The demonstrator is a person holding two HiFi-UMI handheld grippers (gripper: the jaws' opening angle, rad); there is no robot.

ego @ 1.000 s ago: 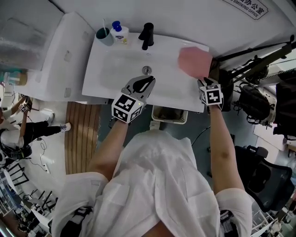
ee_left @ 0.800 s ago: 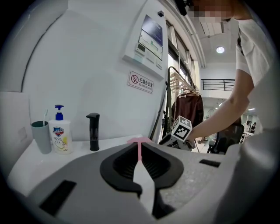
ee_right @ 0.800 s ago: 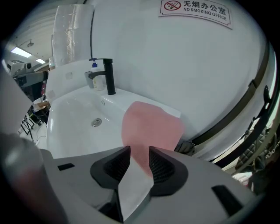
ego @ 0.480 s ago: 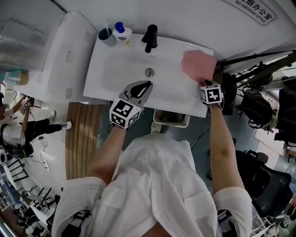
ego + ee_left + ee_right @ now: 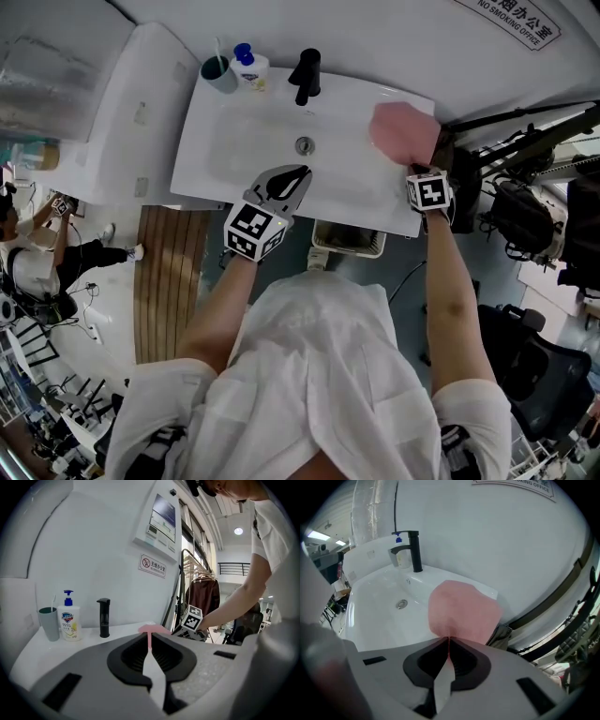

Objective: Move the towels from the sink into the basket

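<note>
A pink towel lies on the right rear corner of the white sink; it also shows in the right gripper view. My right gripper points down at the towel's near edge. Its jaws have just been closing, and my right gripper is now shut on that edge. My left gripper hovers shut and empty over the sink's front rim, near the drain. Below the sink's front edge sits a white basket, partly hidden by the sink and my body.
A black faucet, a soap bottle and a teal cup stand along the sink's back edge. Dark stands and bags crowd the right side. A white cabinet adjoins the sink on the left.
The right gripper has sunk slightly onto the pink towel's near edge and closed on it. The left gripper has stayed put.
</note>
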